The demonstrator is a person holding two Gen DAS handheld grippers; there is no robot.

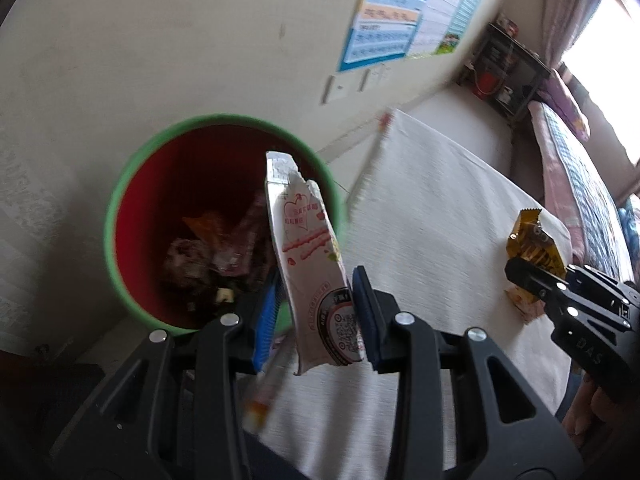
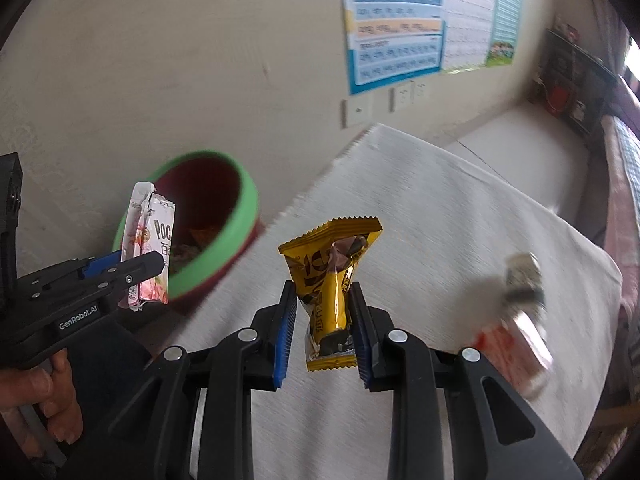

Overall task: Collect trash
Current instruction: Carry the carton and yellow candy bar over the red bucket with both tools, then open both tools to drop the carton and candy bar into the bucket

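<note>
Glossy yellow foil, a crinkled wrapper (image 2: 334, 280) with a sawtooth edge, is pinched by the right gripper (image 2: 323, 326) above the white woven tablecloth (image 2: 440, 220). The left gripper (image 1: 316, 312) clamps a flat pink-and-white wrapper (image 1: 308, 256) just beside the round bin (image 1: 120, 208), green-rimmed, red inside, with crumpled trash at the bottom.

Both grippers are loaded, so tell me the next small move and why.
Probably open the left gripper to drop the pink-and-white wrapper. It hangs at the green rim of the red bin, which already holds trash. The right gripper holds the yellow wrapper over the white tablecloth, away from the bin, so it should follow.
</note>
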